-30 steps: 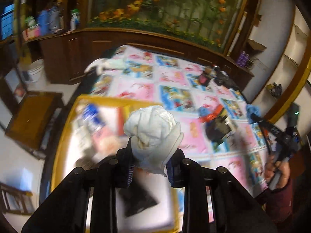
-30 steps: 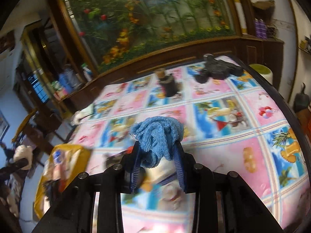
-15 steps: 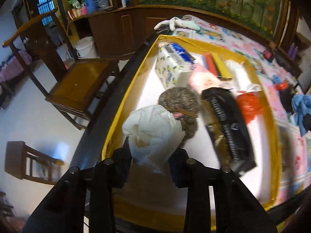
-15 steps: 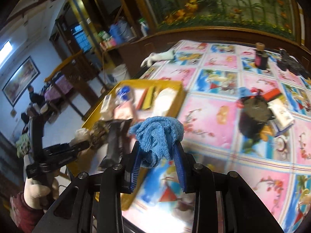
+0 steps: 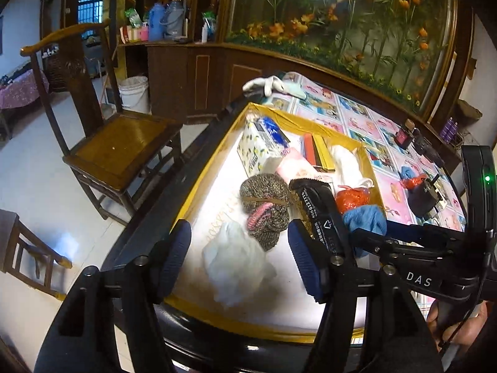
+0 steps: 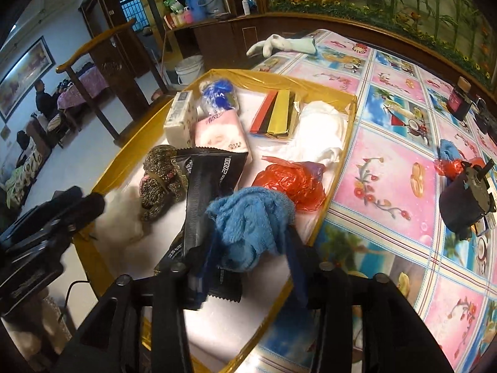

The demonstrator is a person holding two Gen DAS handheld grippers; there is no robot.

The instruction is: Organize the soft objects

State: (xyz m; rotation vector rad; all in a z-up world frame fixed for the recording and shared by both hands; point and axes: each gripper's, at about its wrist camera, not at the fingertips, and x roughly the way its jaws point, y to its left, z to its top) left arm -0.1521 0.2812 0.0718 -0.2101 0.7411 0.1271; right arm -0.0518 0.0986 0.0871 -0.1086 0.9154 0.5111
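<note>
In the left wrist view my left gripper [image 5: 239, 258] hangs over the near end of the gold-rimmed tray [image 5: 198, 186]. Its jaws are opening, and the white cloth bundle [image 5: 236, 261] lies loose on the tray floor below them, free of both pads. My right gripper [image 6: 248, 264] is over the tray's [image 6: 341, 155] right side. Its jaws are opening too, with the blue towel [image 6: 248, 223] sagging loosely between the fingers above a black packet [image 6: 211, 180]. The left wrist view shows the same towel [image 5: 366, 220] at the right gripper's [image 5: 366, 239] tips.
The tray holds a knitted brown bundle [image 5: 264, 208], a red plastic bag [image 6: 289, 180], tissue packs [image 5: 257, 149] and a white cloth [image 6: 320, 127]. White gloves [image 6: 279, 46] lie at the table's far edge. A black pot [image 6: 462, 205] stands on the patterned tablecloth. A wooden chair [image 5: 115, 143] stands beside the table.
Both grippers swung from over the tablecloth to over the tray. The left jaws spread and the white bundle dropped onto the tray floor. The right jaws widened around the blue towel.
</note>
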